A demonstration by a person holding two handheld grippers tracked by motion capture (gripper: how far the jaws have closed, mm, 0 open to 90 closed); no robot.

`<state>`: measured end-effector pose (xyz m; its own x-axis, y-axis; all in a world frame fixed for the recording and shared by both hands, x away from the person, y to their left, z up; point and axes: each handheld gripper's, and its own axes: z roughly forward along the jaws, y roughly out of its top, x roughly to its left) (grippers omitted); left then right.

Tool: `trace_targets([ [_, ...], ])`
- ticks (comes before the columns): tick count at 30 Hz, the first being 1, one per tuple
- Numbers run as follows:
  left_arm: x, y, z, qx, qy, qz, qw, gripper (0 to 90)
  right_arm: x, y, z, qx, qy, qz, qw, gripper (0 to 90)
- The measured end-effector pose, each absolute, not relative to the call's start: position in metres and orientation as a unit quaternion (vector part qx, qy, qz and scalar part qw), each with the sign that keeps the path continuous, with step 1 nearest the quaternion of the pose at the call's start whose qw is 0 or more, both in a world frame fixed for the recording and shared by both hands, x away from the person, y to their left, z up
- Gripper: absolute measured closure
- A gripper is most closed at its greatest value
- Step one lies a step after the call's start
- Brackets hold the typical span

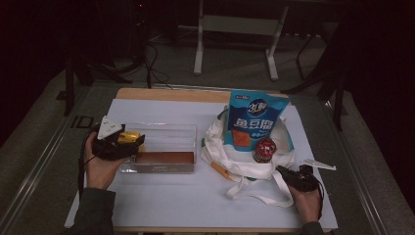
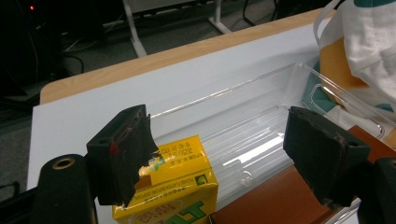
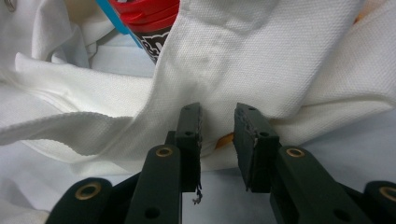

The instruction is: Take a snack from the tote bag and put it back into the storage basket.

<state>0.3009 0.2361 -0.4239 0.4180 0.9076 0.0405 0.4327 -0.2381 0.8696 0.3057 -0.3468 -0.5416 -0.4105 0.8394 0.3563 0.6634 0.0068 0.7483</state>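
Note:
A clear plastic box (image 1: 192, 133) lies left of centre on the white mat, holding a yellow carton (image 1: 130, 136) at its left end and a flat brown box (image 1: 165, 157) along its near side. My left gripper (image 1: 128, 142) hovers over that left end. In the left gripper view its jaws (image 2: 224, 140) stand wide apart, with the yellow carton (image 2: 182, 186) under the left jaw and the brown box (image 2: 280, 200) low by the right one; neither pad presses on anything. My right gripper (image 1: 282, 171) points at the white tote bag (image 1: 244, 169). Its jaws (image 3: 218, 135) keep a narrow gap, tips at a fold of the bag (image 3: 261, 60).
On the tote bag stand a blue snack pouch (image 1: 255, 120) and a dark can with a red lid (image 1: 265, 149), the can also close ahead in the right gripper view (image 3: 149, 18). A wooden table edge (image 1: 166, 94) runs behind the mat. Dark floor and stands lie beyond.

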Motion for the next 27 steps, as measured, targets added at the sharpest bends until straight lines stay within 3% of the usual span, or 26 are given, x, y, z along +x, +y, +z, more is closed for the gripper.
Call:
trace_targets([
  [17, 0.296, 0.214, -0.420, 0.748, 0.426, 0.275, 0.429, 20.0, 0.306, -0.347, -0.542, 0.534, 0.703, 0.459, 0.097, 71.4],
  [27, 0.297, 0.186, -0.430, 0.763, 0.402, 0.258, 0.436, 27.4, 0.306, -0.347, -0.542, 0.533, 0.704, 0.459, 0.098, 71.4],
])
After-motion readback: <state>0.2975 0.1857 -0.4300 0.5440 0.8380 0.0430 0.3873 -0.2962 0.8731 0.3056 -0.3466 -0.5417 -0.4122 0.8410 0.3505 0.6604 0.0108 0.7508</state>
